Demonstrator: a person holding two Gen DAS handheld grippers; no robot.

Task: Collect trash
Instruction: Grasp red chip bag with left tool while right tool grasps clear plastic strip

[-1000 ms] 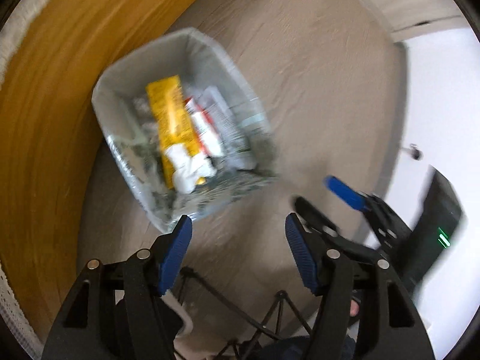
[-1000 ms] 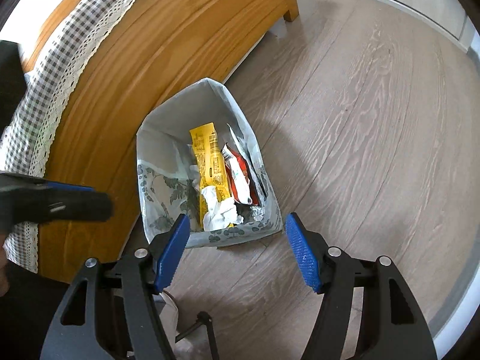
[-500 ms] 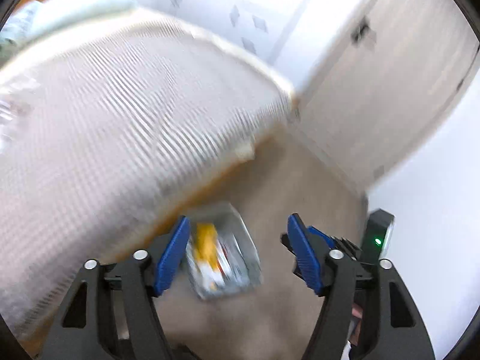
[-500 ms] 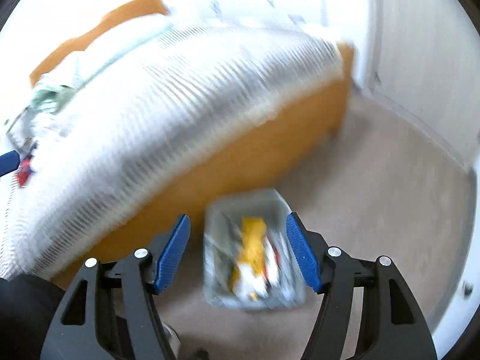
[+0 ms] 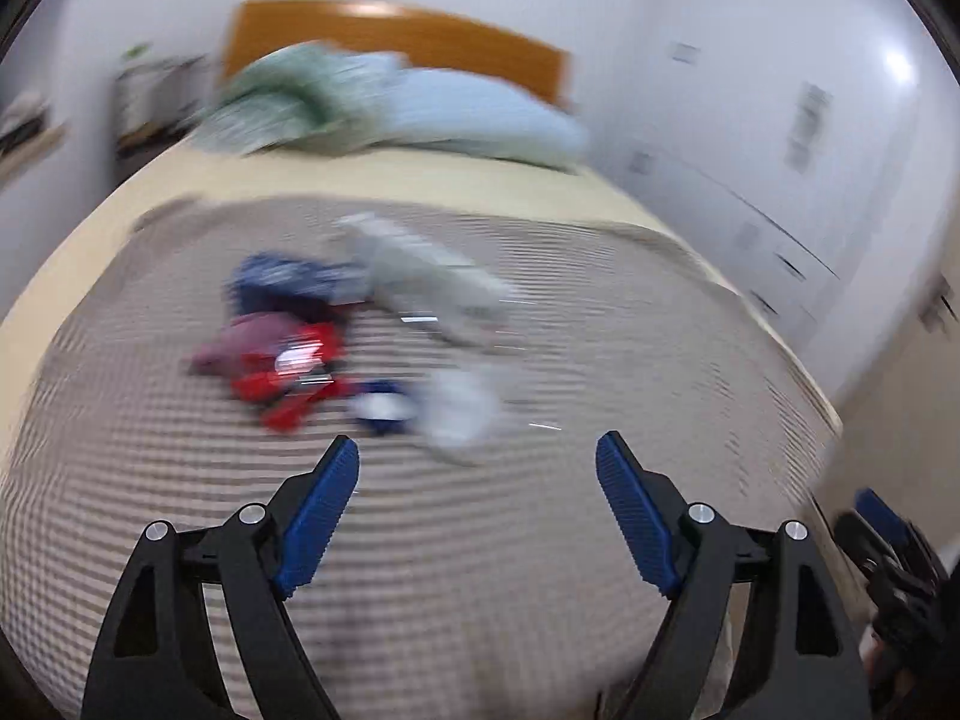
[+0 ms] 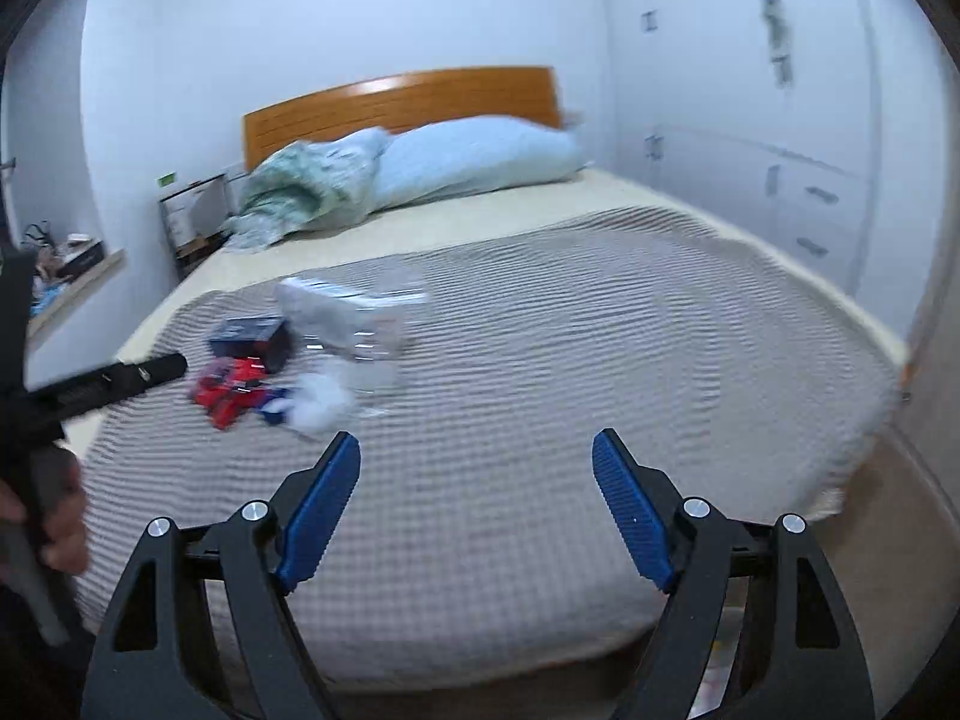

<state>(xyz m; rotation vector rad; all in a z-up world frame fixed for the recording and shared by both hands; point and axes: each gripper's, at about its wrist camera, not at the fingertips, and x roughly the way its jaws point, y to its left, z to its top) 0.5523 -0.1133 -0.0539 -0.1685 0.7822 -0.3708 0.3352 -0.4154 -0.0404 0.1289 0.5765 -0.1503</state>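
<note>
Several pieces of trash lie in a cluster on the bed's checked cover: a red wrapper (image 5: 282, 375) (image 6: 228, 393), a dark blue box (image 5: 288, 282) (image 6: 252, 339), a crumpled white tissue (image 5: 459, 408) (image 6: 321, 402) and clear plastic packaging (image 5: 432, 285) (image 6: 354, 315). My left gripper (image 5: 477, 501) is open and empty, just short of the cluster. My right gripper (image 6: 477, 501) is open and empty, to the right of the trash. The left gripper also shows at the left edge of the right wrist view (image 6: 108, 384). The trash bag is out of view.
The bed (image 6: 600, 360) has a wooden headboard (image 6: 408, 102), a light blue pillow (image 6: 480, 156) and a green patterned pillow (image 6: 306, 180). A bedside shelf (image 6: 192, 210) stands at the left. White cupboards (image 6: 780, 168) line the right wall.
Both grippers have swung up from the trash bag on the floor to face the bed top. The bag has left both views and the trash on the cover has come into view.
</note>
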